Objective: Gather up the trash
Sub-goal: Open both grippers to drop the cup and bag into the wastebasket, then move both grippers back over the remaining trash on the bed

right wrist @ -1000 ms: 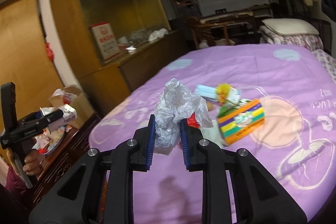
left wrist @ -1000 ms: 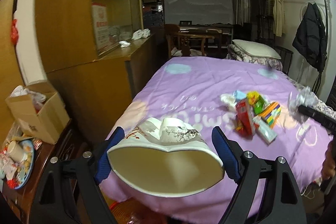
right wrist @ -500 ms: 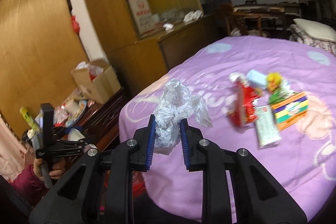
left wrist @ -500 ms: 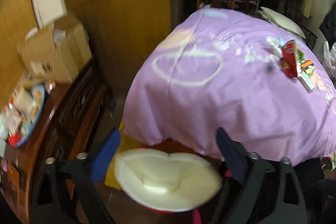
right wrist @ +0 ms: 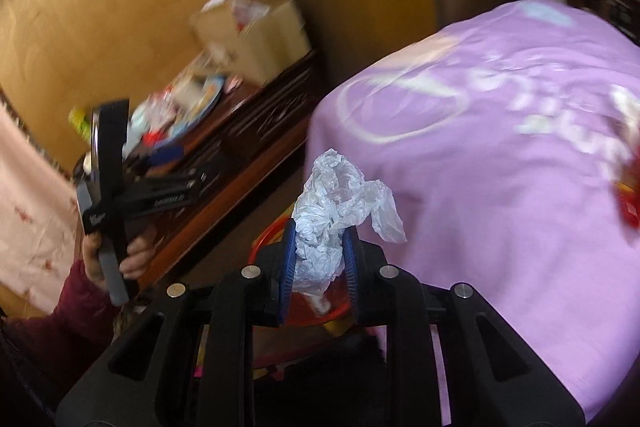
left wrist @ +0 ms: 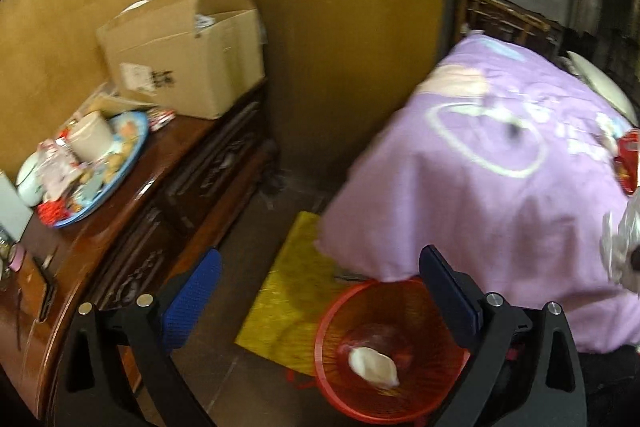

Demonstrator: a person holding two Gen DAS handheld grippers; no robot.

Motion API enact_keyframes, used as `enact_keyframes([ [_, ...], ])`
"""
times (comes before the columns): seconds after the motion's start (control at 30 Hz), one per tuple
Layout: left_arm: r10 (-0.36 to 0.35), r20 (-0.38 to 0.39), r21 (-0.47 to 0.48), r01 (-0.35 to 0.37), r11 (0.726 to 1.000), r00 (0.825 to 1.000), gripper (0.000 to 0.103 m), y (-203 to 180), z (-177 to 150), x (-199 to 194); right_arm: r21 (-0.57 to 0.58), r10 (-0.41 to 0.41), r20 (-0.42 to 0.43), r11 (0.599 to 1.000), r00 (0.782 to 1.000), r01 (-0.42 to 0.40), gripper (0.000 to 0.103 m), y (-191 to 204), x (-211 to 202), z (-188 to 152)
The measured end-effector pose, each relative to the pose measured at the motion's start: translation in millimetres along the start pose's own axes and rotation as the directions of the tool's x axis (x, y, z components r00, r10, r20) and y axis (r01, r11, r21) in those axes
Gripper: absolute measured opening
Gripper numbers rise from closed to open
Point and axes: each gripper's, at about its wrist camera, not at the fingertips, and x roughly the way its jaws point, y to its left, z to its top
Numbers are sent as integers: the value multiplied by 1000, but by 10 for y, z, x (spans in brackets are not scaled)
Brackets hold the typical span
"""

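Note:
A red mesh bin stands on the floor at the foot of the bed. The crushed white paper cup lies inside it. My left gripper hangs above the bin, open, with nothing between its blue pads. My right gripper is shut on a crumpled clear plastic bag, over the bin's rim. The bag also shows at the right edge of the left wrist view. A red wrapper lies on the purple bedspread.
A dark wooden sideboard on the left carries a cardboard box and a blue plate of clutter. A yellow mat lies beside the bin. A hand in a dark red sleeve holds the left gripper's handle.
The left gripper swung from the bed down to the bin, its jaws widened, and the white cup dropped into the bin. The right gripper carried the plastic bag towards the bin.

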Motion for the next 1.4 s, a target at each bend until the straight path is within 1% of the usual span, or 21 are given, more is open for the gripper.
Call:
enact_keyframes([
  [0.07, 29, -1, -13, -29, 1000, 1000, 97, 132, -36, 53, -30, 18, -54, 999, 998, -20, 25, 125, 235, 42],
  [0.17, 48, -10, -33, -48, 998, 999, 97, 267, -93, 137, -60, 28, -129, 998, 991, -37, 27, 256, 543, 81],
  [0.2, 51, -12, -39, -51, 998, 999, 97, 298, -112, 163, -67, 31, -160, 997, 987, -42, 31, 291, 655, 86],
  [0.3, 48, -34, -64, -50, 997, 998, 97, 399, -176, 277, -74, 26, -202, 996, 979, -42, 41, 325, 811, 88],
  [0.37, 44, -54, -76, -48, 996, 998, 97, 441, -214, 352, -74, 19, -213, 997, 977, -36, 44, 324, 871, 92],
  [0.43, 40, -71, -89, -46, 995, 997, 97, 479, -233, 428, -69, 16, -216, 997, 976, -32, 44, 311, 901, 111],
  [0.6, 28, -78, -95, -35, 995, 997, 97, 468, -240, 442, -53, 12, -197, 998, 980, -22, 44, 244, 846, 126],
  [0.7, 31, -57, -76, -35, 996, 998, 97, 396, -207, 362, -43, 8, -172, 999, 985, -16, 44, 171, 715, 110],
  [0.9, 12, 4, -27, -12, 1000, 1000, 97, 146, -79, 89, -23, -11, -83, 1000, 996, 9, 45, 89, 382, 91],
  [1.0, -2, 43, 2, 2, 1000, 999, 97, -5, -5, -98, -7, -28, -16, 1000, 999, 28, 47, 24, 77, 34],
  [1.1, -18, 86, 44, 14, 999, 996, 97, -200, 68, -309, 10, -47, 43, 999, 998, 47, 49, -48, -194, -15],
  [1.17, -27, 111, 71, 19, 997, 993, 97, -341, 100, -439, 28, -66, 94, 998, 993, 64, 51, -129, -431, -71],
  [1.27, -63, 143, 130, 45, 990, 988, 97, -643, 161, -662, 62, -103, 168, 994, 980, 94, 56, -280, -791, -194],
  [1.4, -115, 155, 204, 83, 975, 981, 97, -1057, 196, -867, 130, -170, 261, 982, 950, 140, 61, -583, -1266, -387],
])
